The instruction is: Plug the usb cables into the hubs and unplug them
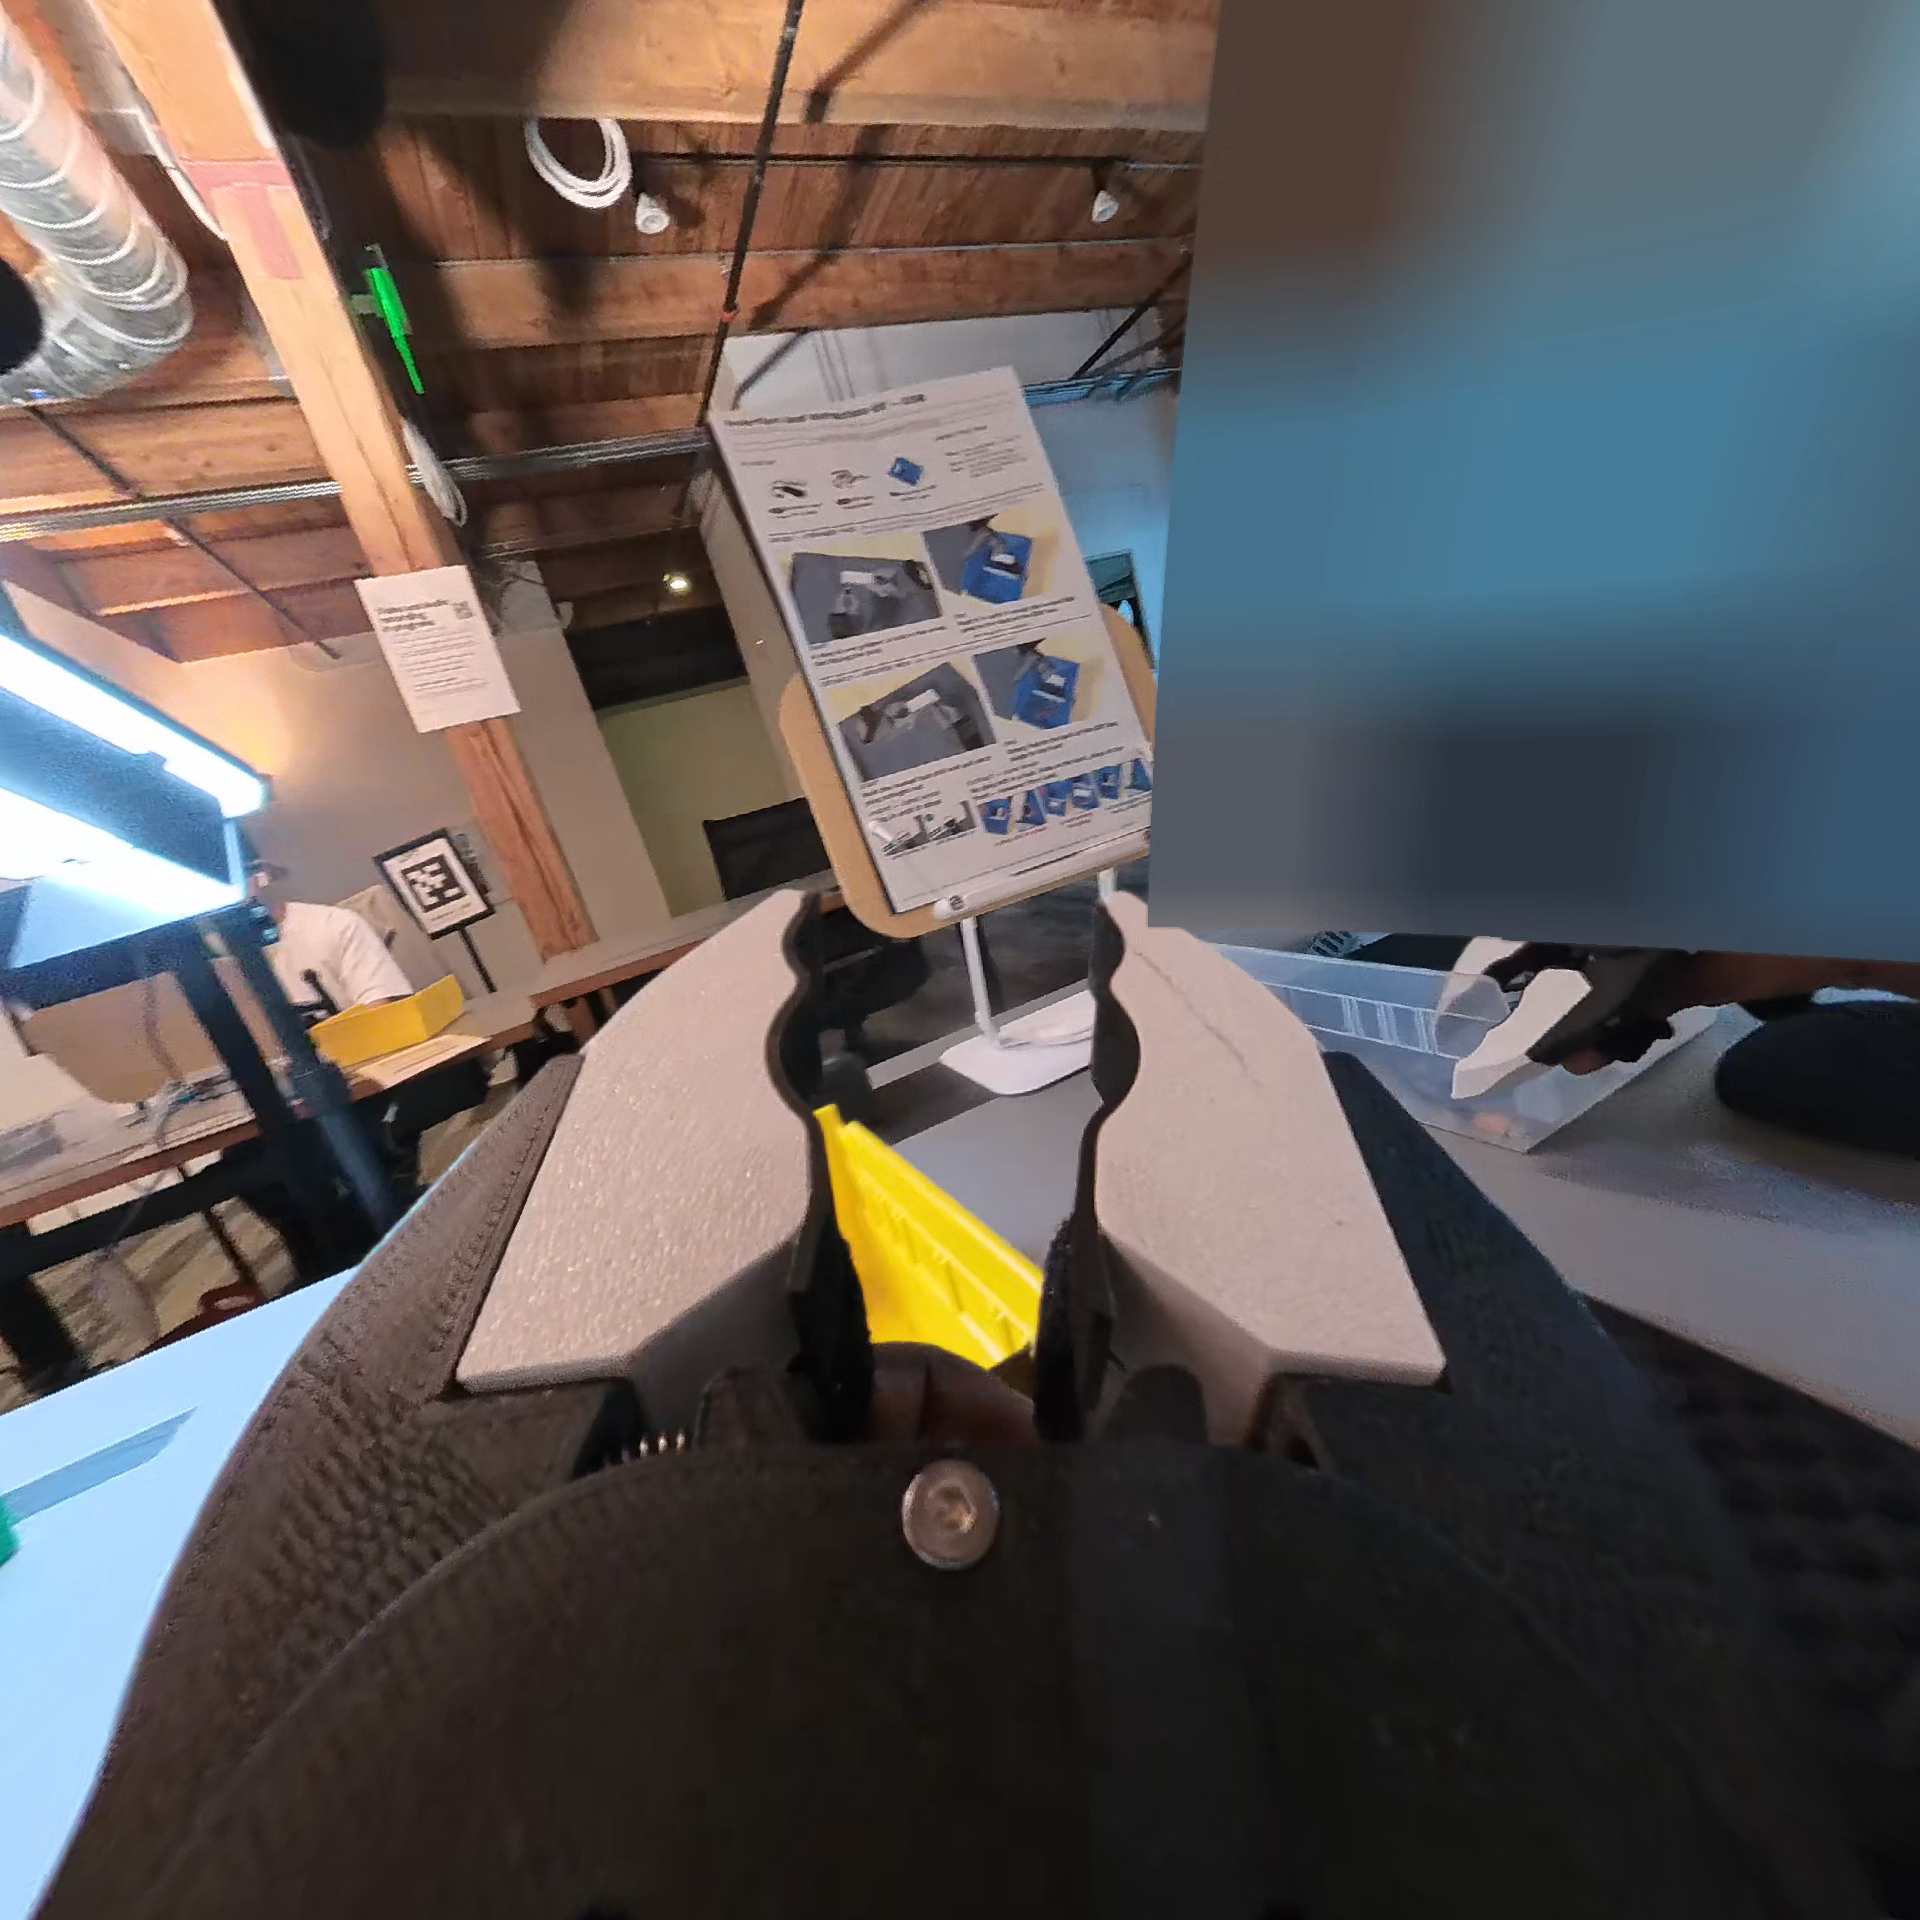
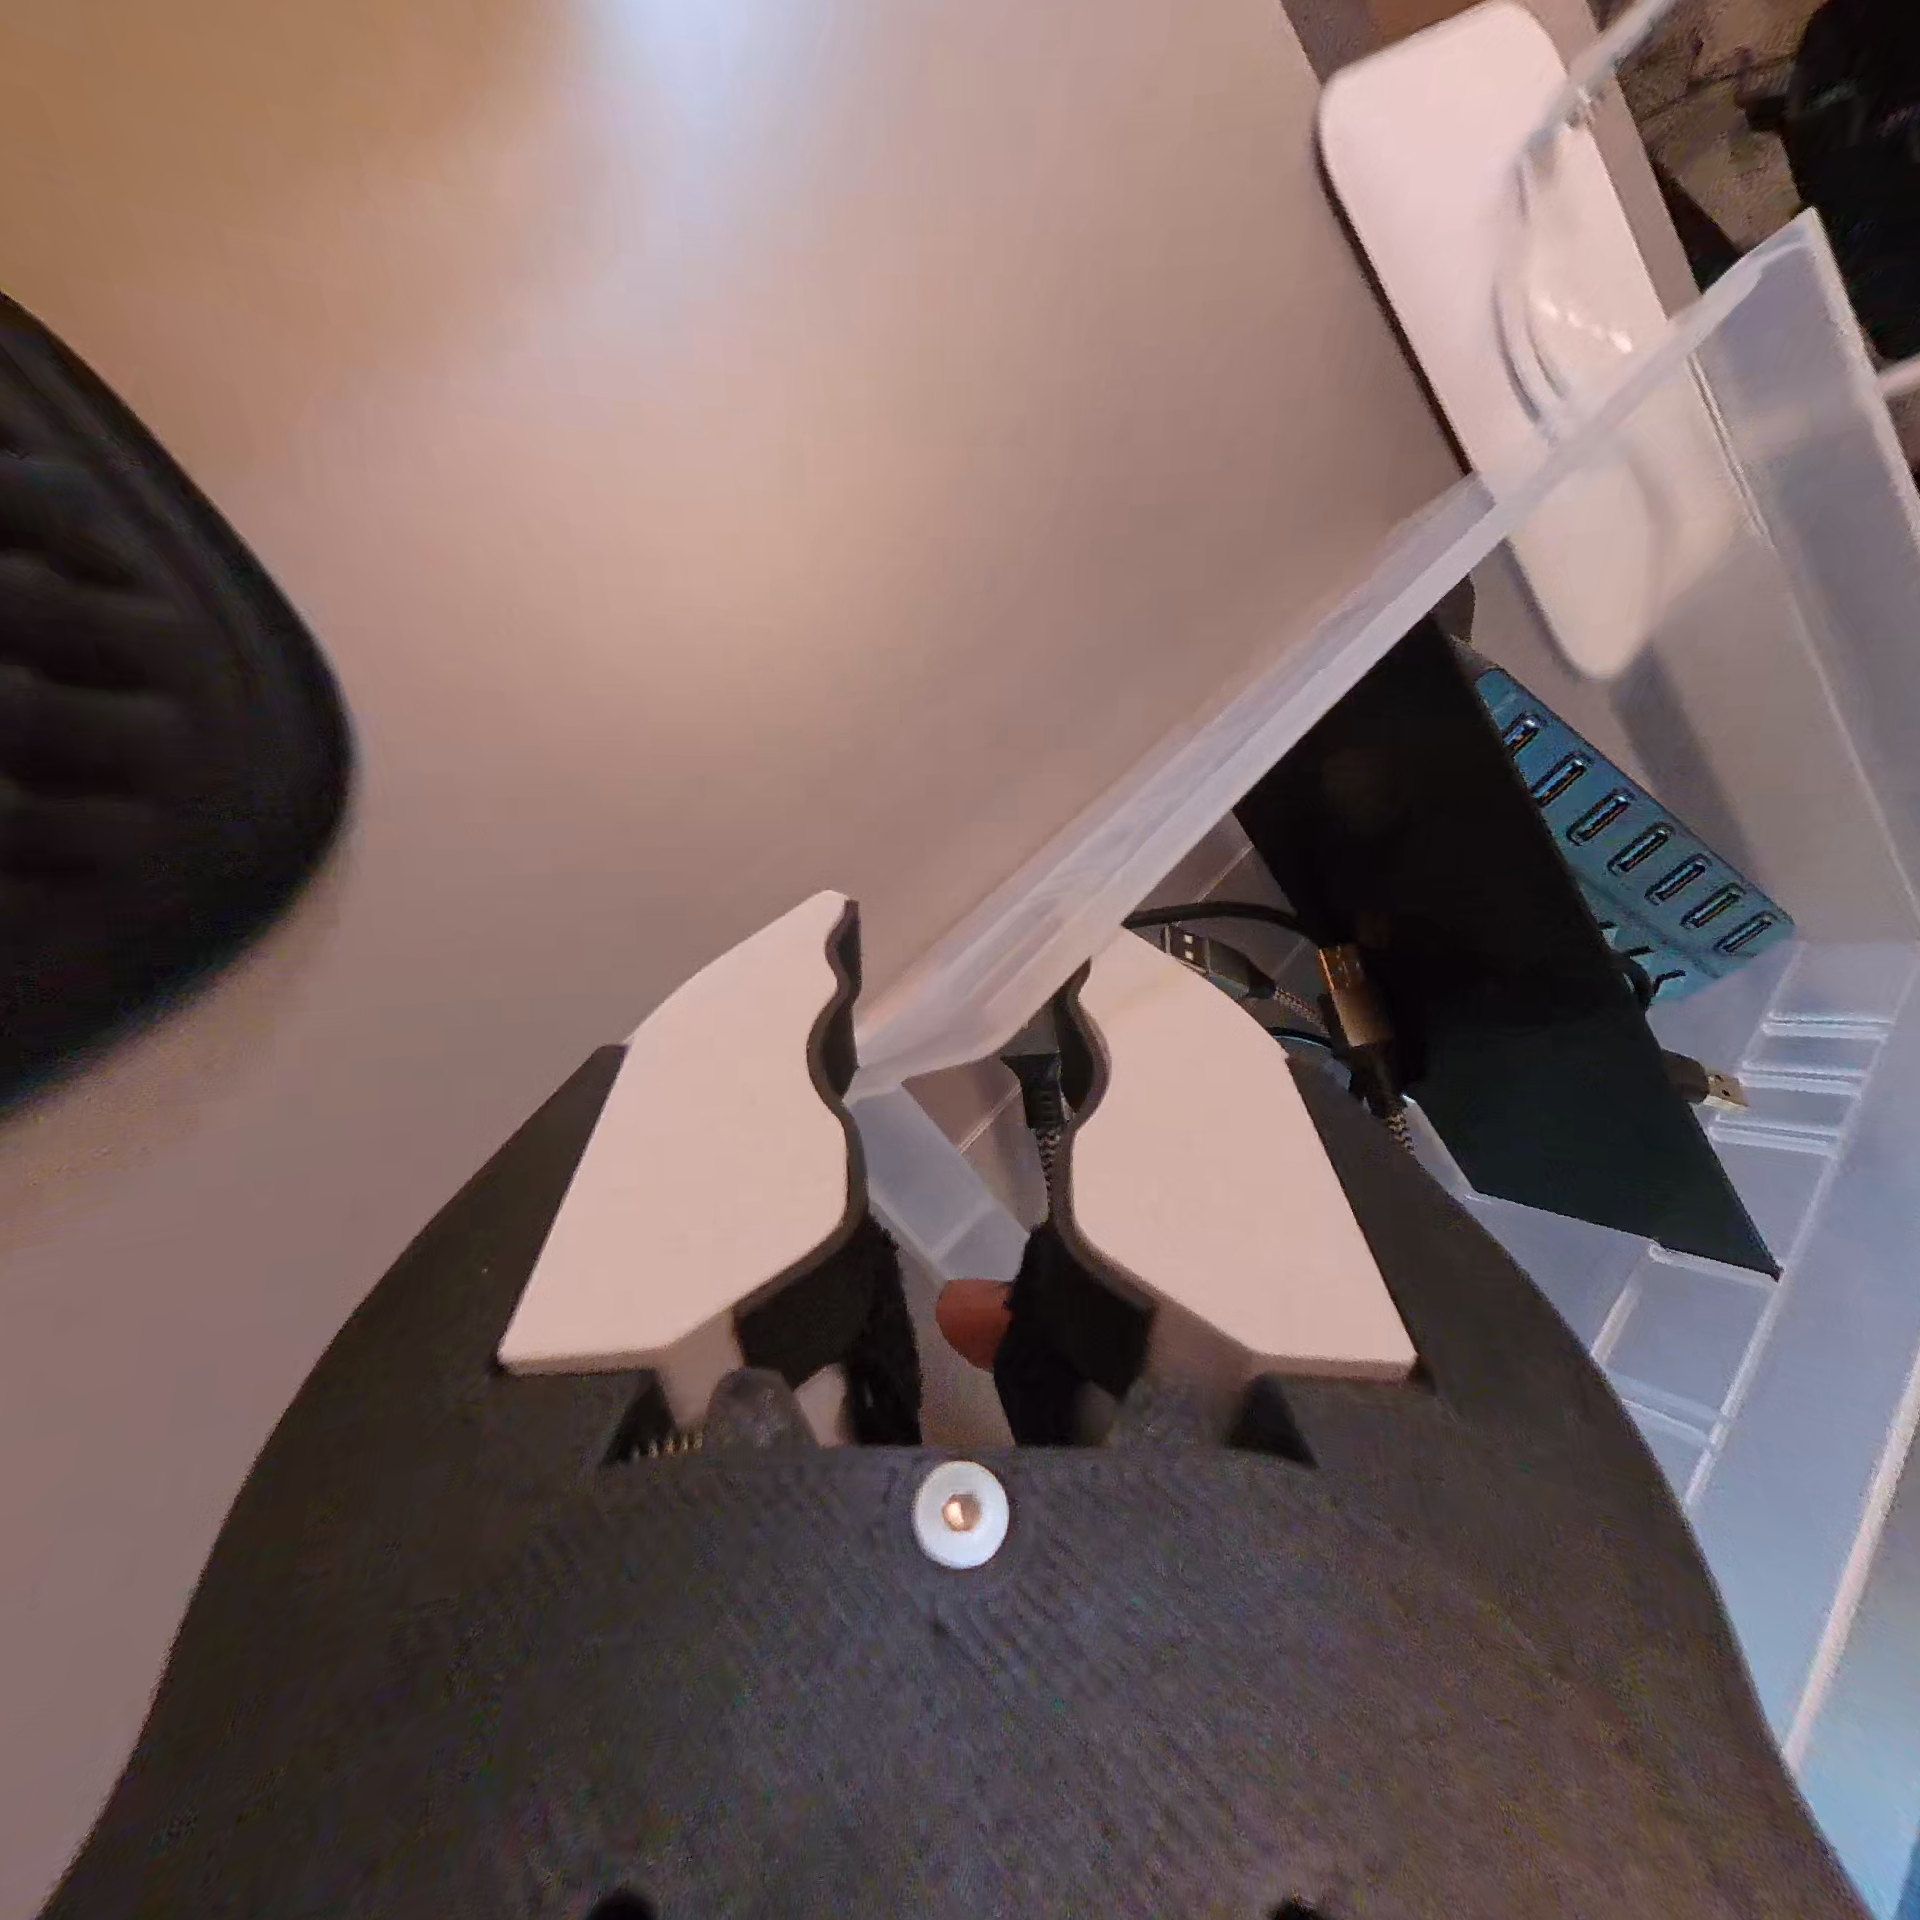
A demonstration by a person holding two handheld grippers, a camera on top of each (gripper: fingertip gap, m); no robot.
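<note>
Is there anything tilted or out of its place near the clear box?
Yes. The clear plastic box stands tipped on edge, not flat. Inside it, the black panel with the blue hub leans askew, and loose USB cables lie tangled beneath it.

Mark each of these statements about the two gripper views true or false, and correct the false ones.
1. The left gripper is open and holds nothing. True.
2. The blue hub lies on the open table. False: it sits inside the clear plastic bin.
3. The right gripper has its fingers on either side of the bin's rim. True.
4. A red bin shows between the left gripper's fingers. False: the yellow bin shows there.
5. A braided cable runs between the right gripper's fingers. True.
6. The instruction sheet lies flat on the table. False: it stands tilted on a clipboard on a white stand.
</note>
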